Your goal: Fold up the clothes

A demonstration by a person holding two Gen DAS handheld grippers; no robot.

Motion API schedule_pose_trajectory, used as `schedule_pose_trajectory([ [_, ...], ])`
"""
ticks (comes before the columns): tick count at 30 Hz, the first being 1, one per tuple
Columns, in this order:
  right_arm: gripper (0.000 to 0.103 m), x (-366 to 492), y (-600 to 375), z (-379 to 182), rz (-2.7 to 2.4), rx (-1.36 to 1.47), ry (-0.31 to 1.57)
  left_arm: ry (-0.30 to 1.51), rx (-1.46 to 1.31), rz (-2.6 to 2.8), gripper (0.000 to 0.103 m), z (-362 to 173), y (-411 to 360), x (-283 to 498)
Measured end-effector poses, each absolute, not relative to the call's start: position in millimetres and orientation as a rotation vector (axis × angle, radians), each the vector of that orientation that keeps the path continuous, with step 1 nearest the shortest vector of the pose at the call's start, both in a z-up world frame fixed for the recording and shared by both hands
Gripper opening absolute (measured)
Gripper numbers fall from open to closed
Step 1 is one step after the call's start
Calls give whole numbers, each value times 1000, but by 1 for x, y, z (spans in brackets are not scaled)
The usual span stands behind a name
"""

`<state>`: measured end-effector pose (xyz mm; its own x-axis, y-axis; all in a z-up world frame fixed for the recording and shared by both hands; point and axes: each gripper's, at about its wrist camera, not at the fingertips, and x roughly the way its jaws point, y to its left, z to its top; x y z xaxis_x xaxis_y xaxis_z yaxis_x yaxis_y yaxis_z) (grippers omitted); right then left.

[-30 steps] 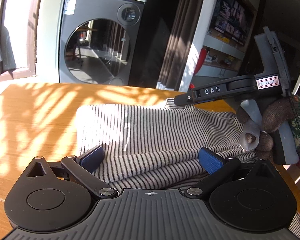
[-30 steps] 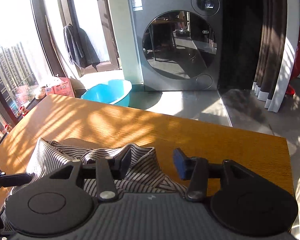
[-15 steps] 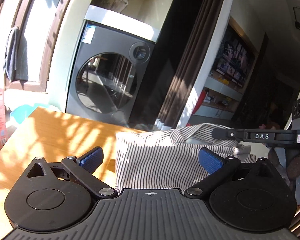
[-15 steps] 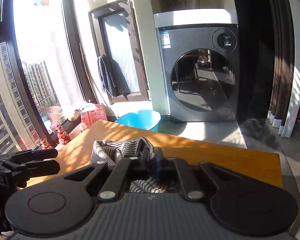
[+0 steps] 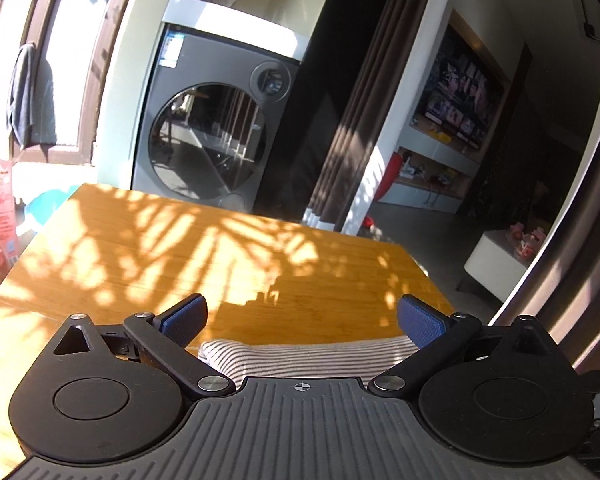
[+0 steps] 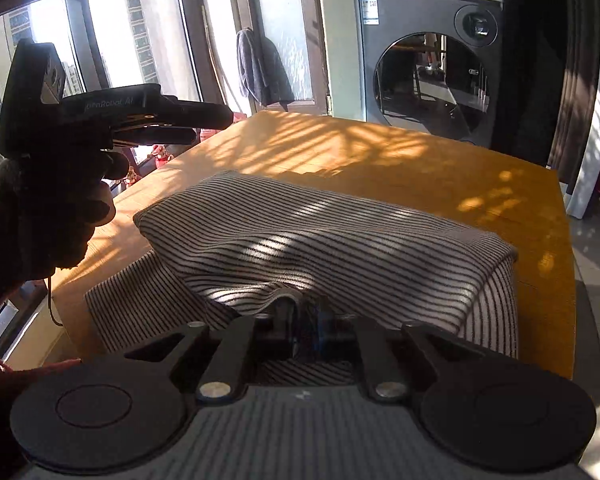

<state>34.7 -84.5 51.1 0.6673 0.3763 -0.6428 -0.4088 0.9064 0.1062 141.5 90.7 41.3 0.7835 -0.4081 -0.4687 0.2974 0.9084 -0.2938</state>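
A black-and-white striped garment [image 6: 324,248] lies folded on the wooden table [image 6: 400,152] near its front edge. My right gripper [image 6: 304,320] is shut on the garment's near edge and holds a fold of it. In the left wrist view only a strip of the garment [image 5: 300,356] shows under my left gripper [image 5: 300,316], which is open and empty above it. The left gripper also shows in the right wrist view [image 6: 204,120], held in a gloved hand above the table's left side.
A grey washing machine [image 5: 216,132] stands behind the table, with dark curtains [image 5: 364,112] to its right. A blue basin [image 5: 44,204] sits on the floor at the left. Windows [image 6: 120,40] run along the left side.
My right gripper shut on the garment, lifted it and folded it back toward the near edge. My left gripper stayed open and rose away from the cloth.
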Motion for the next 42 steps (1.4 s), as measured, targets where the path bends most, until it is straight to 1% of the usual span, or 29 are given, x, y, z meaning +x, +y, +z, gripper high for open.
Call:
schedule_pose_trajectory([
  [1,23,34,-86,59,416,-58,689,571,-181,-381,103,37,87,140],
  [3,30,31,-88,72,359,-80,644,614,-135,-374,103,26,84,135],
  [5,34,29,-91,78,310,-104,616,635,-128,-375,103,21,86,129],
  [7,44,31,-92,83,267,-129,597,645,-130,-371,103,20,90,123],
  [8,47,32,-92,83,258,-136,594,646,-135,-366,102,21,92,120],
  [10,52,32,-92,84,250,-145,592,646,-134,-359,97,23,97,116],
  [11,54,32,-92,83,244,-151,590,656,-142,-364,89,24,99,115],
  [12,57,31,-92,81,240,-160,587,666,-150,-369,84,25,102,114],
  [14,61,30,-92,78,237,-162,590,692,-191,-391,84,24,104,116],
  [16,67,32,-95,73,231,-155,605,718,-228,-411,85,22,105,119],
  [19,75,38,-101,65,220,-137,638,758,-271,-430,89,14,102,125],
  [25,80,49,-123,39,158,-94,727,808,-314,-446,90,-3,91,136],
  [29,83,60,-137,20,142,-2,808,815,-332,-456,86,-9,88,141],
  [31,83,63,-139,14,146,20,822,807,-334,-461,82,-9,88,141],
  [33,83,66,-135,11,172,26,821,798,-336,-465,75,-9,88,141],
  [39,83,89,-111,8,213,16,779,762,-357,-425,64,-1,104,154],
  [41,80,101,-104,10,222,15,750,750,-365,-412,62,2,109,158],
  [42,76,107,-100,12,226,13,731,744,-368,-405,61,3,112,160],
])
